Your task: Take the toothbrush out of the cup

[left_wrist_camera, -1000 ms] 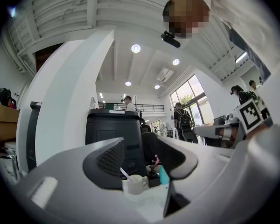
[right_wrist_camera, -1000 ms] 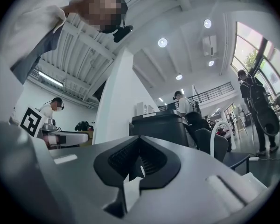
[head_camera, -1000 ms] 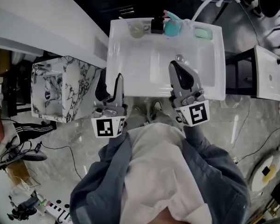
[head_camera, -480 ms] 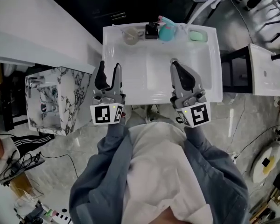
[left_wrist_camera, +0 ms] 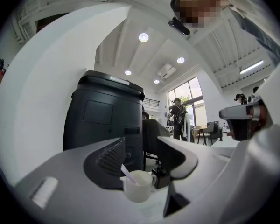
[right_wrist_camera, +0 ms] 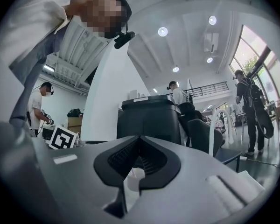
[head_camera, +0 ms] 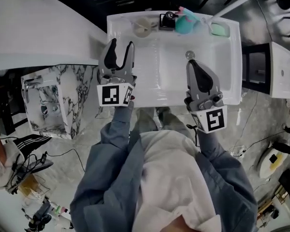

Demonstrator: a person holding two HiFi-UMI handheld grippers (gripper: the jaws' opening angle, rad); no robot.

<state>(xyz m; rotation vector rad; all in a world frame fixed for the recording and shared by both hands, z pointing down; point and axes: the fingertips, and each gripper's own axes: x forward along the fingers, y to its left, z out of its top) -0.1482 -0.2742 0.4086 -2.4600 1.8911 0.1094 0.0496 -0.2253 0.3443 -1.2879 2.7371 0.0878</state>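
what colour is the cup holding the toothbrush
White cup; clearest in the left gripper view.

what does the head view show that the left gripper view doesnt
Only the head view: the teal cup, the green soap bar, the drain and the right gripper, shut. Only the left gripper view: the ceiling lights and the toothbrush, seen plainly leaning in its cup. Both: the white cup and the left gripper, jaws apart.
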